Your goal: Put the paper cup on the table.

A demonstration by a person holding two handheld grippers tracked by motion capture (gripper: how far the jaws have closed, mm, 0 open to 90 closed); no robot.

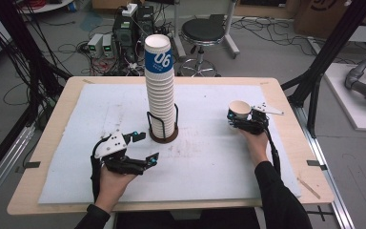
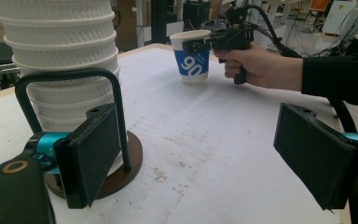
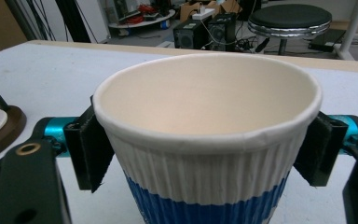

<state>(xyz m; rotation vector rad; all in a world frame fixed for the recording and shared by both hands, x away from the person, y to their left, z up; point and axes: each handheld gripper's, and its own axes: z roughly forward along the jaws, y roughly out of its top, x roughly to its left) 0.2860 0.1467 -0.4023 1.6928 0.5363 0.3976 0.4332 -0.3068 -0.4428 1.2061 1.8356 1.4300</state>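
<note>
Stack of cups (image 1: 160,93) — white ribbed walls; the topmost carries a blue band with white numerals. Stack holder (image 2: 100,140) — black wire uprights on a dark brown round base. Single cup (image 3: 208,140) — cream interior, white ribbed upper wall, blue lower band; in the left gripper view its band shows white digits. Left gripper (image 1: 142,150) and right gripper (image 1: 240,118) — black bodies with teal accents, grey top plates. Tabletop (image 1: 52,188) — pale wood edge under a white, faintly stained mat.

Tall stack of white ribbed paper cups (image 1: 160,90) in black wire holder (image 1: 163,128) mid-table — single blue-banded paper cup (image 1: 239,111) well right, left gripper (image 1: 142,148) front-left.
</note>
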